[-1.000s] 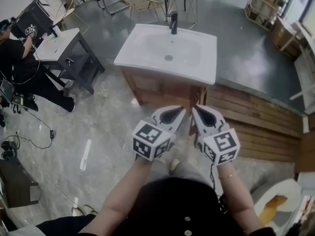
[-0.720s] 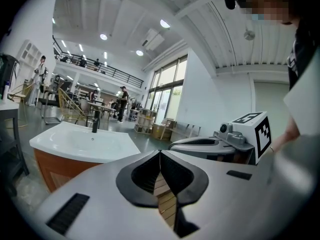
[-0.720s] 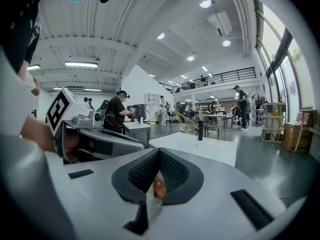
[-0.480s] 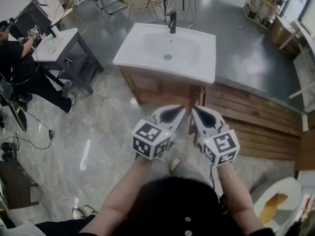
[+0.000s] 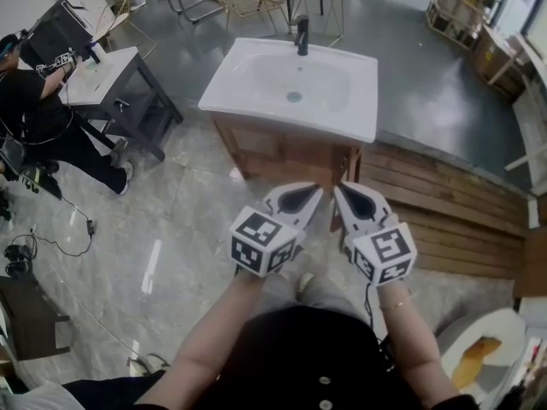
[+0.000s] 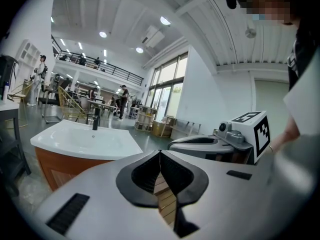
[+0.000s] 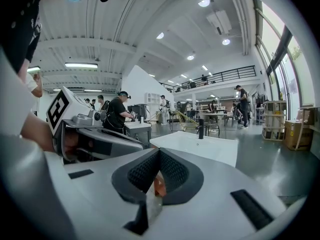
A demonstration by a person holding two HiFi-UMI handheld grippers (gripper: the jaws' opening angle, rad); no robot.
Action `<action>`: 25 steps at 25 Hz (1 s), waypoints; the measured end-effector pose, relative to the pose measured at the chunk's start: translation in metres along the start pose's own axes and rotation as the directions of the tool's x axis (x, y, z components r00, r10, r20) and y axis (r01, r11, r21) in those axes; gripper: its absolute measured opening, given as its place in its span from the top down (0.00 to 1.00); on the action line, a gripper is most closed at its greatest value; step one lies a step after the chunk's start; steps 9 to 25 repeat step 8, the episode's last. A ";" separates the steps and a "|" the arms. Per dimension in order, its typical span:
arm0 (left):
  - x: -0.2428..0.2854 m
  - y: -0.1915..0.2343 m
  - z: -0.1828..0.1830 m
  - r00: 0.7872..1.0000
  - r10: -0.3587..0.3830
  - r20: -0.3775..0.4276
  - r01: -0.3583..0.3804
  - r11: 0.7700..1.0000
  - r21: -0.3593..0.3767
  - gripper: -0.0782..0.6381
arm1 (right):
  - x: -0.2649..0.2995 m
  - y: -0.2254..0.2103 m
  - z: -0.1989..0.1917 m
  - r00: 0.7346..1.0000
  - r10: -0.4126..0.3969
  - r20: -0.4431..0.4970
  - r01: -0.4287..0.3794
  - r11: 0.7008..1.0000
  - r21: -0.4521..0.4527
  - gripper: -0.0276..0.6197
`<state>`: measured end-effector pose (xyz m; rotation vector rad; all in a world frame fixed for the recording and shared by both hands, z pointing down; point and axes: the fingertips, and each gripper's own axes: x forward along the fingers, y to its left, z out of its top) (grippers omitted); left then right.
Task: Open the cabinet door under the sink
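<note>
— How do your grippers stand?
— Side by side in front of me, over the marble floor [image 5: 188, 220]; my left gripper [image 5: 313, 192] has its jaws pressed tip to tip and holds nothing; my right gripper [image 5: 341, 189] is the same, jaws together and empty.
— And the cabinet door?
— The cabinet door [image 5: 267, 148] is under the white sink [image 5: 359, 123], ahead of both grippers and apart from them; it looks flush with the wooden front; a black faucet [image 5: 302, 39] stands at the sink's far edge.
</note>
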<state>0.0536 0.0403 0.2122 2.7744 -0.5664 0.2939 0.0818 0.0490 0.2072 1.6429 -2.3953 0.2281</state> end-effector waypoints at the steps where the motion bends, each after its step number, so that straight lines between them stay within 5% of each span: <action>1: 0.000 0.000 -0.001 1.000 0.002 -0.003 -0.002 1.000 0.000 0.87 | 0.000 -0.001 0.000 1.000 -0.003 -0.001 0.003 1.000 0.004 0.95; 25: 0.000 0.002 -0.001 1.000 0.006 -0.020 -0.006 1.000 0.004 0.87 | -0.006 -0.013 0.004 1.000 -0.030 -0.002 0.030 0.999 0.009 0.95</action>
